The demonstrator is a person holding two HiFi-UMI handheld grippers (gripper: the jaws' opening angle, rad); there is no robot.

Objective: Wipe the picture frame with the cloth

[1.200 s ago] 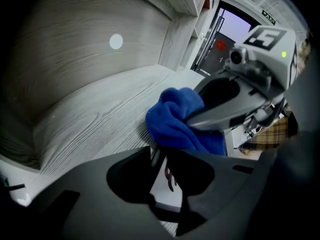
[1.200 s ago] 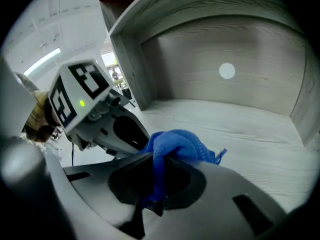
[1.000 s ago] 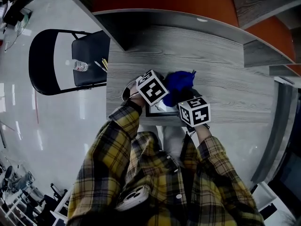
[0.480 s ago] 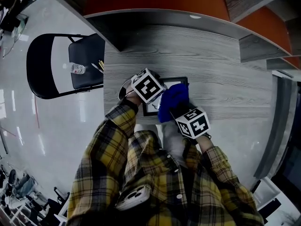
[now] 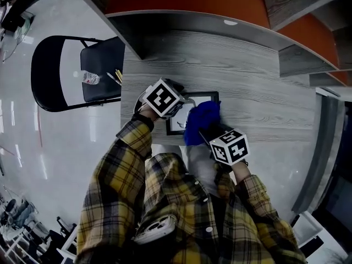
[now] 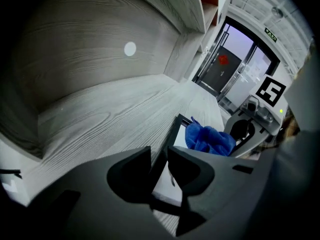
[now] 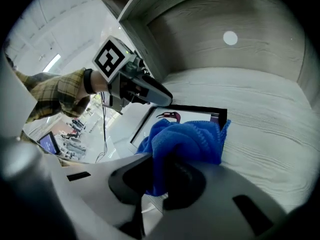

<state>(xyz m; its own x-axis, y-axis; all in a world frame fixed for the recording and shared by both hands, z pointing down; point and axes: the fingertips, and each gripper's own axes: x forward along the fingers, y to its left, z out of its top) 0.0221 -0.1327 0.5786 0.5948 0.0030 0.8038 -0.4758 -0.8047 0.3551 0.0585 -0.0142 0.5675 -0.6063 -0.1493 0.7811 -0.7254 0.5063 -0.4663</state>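
Wiping a black picture frame [image 7: 197, 116] lying flat on the grey tabletop [image 5: 258, 100].
The right gripper [image 7: 157, 176] pinched a blue cloth [image 7: 186, 139] resting on the frame; the left gripper [image 6: 159, 171] clamped the frame's edge.

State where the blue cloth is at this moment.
In the head view, the blue cloth is clamped in the right gripper and lies over the right side of the picture frame, on the grey table.

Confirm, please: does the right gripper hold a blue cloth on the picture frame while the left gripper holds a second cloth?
Not quite: in the left gripper view, the left gripper clamps the picture frame by its edge, not a cloth. The right gripper does hold the blue cloth.
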